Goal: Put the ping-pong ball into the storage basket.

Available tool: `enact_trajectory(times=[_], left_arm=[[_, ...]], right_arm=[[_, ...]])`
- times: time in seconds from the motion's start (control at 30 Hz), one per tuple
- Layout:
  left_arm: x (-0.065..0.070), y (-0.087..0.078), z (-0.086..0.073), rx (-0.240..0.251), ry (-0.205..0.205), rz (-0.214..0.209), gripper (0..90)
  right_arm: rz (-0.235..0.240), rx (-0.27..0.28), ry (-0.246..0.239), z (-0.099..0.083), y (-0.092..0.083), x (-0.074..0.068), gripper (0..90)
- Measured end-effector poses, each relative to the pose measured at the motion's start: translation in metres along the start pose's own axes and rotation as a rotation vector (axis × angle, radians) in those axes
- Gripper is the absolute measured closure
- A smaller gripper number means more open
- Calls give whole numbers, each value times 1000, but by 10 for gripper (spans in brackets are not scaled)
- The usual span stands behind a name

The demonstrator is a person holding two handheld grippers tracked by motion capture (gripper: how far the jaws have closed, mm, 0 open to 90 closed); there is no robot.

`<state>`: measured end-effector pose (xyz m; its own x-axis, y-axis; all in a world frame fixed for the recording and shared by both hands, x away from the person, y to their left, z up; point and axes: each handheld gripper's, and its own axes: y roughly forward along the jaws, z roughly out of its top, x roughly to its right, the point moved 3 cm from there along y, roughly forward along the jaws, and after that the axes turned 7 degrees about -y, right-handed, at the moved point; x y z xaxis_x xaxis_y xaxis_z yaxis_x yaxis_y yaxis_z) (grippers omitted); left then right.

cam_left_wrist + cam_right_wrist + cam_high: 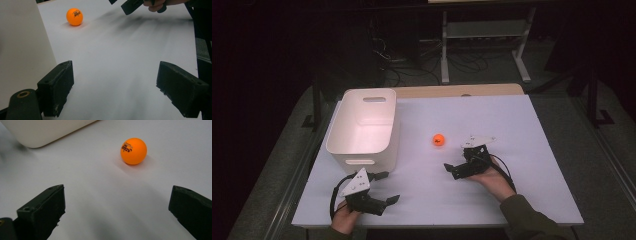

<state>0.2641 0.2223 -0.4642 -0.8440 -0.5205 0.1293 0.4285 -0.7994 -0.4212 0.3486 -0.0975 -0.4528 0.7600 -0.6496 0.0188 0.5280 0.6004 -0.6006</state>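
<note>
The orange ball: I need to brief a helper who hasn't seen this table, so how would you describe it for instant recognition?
Start at the white table sheet, then find the white plastic bin with handle slots at its left. To the bin's right, ahead of the right gripper and its open jaws, sits the small orange table-tennis ball with dark print. It is the only round, brightly coloured thing there.

The orange ball (pixel 133 151) right of centre looks like smooth, matt plastic with small dark print. The white bin (pixel 362 131) at left reads as smooth plastic with a soft sheen, on a matt white table (pixel 512 125) edged by bare wood. The right gripper (pixel 462 161) and left gripper (pixel 388 187) jaws look like rough, matt black plastic.
</note>
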Motion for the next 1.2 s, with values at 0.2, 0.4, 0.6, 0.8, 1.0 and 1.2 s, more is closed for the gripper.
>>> enact_trajectory(times=[0.2, 0.4, 0.6, 0.8, 1.0, 1.2], left_arm=[[0, 0, 0, 2, 0, 1, 142], [0, 0, 0, 3, 2, 1, 142], [0, 0, 0, 2, 1, 1, 142], [0, 0, 0, 3, -1, 1, 142], [0, 0, 0, 5, 0, 1, 142], [0, 0, 0, 5, -1, 2, 142]], right_arm=[[3, 4, -5, 4, 4, 0, 4], [4, 0, -8, 3, 6, 0, 4], [3, -3, -3, 4, 8, 1, 4], [2, -7, -1, 9, 13, 3, 4], [1, -8, -4, 12, 17, 3, 4], [3, -8, -3, 14, 21, 4, 4]])
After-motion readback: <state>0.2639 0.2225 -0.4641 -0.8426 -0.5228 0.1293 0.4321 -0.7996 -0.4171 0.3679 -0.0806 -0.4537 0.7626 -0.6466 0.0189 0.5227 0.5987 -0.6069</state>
